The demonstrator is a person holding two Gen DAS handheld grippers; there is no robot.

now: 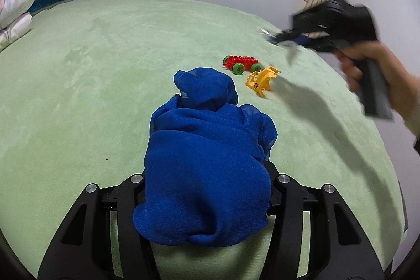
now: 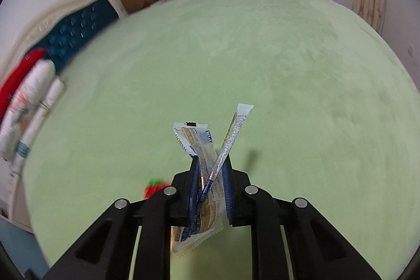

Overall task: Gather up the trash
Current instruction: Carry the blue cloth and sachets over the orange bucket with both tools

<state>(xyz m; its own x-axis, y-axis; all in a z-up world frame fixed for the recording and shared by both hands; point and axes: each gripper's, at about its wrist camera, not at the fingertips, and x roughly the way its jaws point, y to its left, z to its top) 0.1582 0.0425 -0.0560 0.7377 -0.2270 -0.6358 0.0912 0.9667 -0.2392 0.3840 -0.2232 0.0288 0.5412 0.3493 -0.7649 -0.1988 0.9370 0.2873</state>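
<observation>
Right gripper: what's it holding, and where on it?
The right gripper is shut on two wrappers, pinched across their lower middles, tops sticking out. The left gripper holds a blue bag by its near end.

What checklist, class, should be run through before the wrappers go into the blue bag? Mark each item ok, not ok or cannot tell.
1. Right gripper shut on the wrappers: ok, the clear packets are pinched between its pads.
2. Left gripper holds the blue bag: ok, cloth bunched between its fingers.
3. Bag mouth open: cannot tell, the cloth is crumpled.
4. Wrappers above the bag: not ok, the right gripper is off to one side over the green bedspread.
5. Toys kept apart from trash: ok, red block car and yellow piece lie on the bed.
</observation>
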